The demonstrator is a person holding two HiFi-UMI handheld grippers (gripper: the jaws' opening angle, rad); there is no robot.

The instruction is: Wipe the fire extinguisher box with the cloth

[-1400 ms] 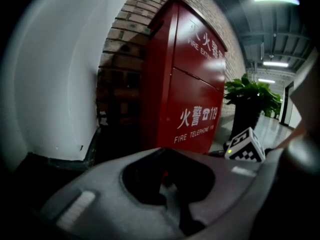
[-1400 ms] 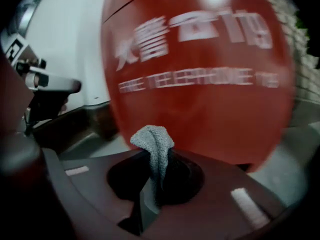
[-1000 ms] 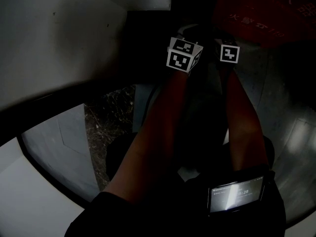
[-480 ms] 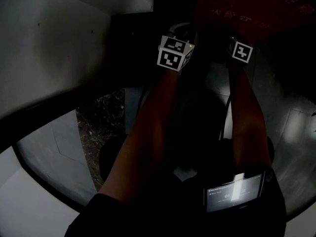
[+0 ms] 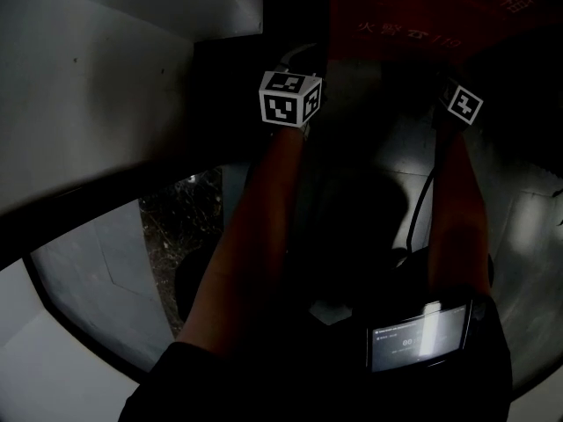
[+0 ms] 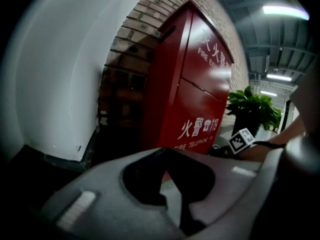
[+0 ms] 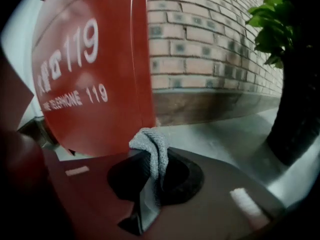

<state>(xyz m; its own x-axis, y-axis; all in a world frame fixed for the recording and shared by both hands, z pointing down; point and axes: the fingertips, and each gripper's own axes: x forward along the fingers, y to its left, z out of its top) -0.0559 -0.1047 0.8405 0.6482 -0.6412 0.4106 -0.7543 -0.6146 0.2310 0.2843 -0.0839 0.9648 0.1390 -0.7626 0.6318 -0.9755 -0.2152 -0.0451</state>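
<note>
Cloth [image 7: 151, 146] clamped in right gripper [image 7: 150, 171], near the red fire extinguisher box [image 7: 85, 79].
Grey cloth is pinched between the right jaws and bunched above them, by the box's lower corner; contact with the box cannot be told. Left gripper [image 6: 167, 179] is held closed on nothing and pointed at the box, against a brick wall [image 7: 200, 49].

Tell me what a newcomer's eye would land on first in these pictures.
The red box with white lettering, standing against a brick wall, fills the left of the right gripper view. Just before it, a grey cloth is pinched in the right gripper. A leafy green plant stands at the far right.
</note>
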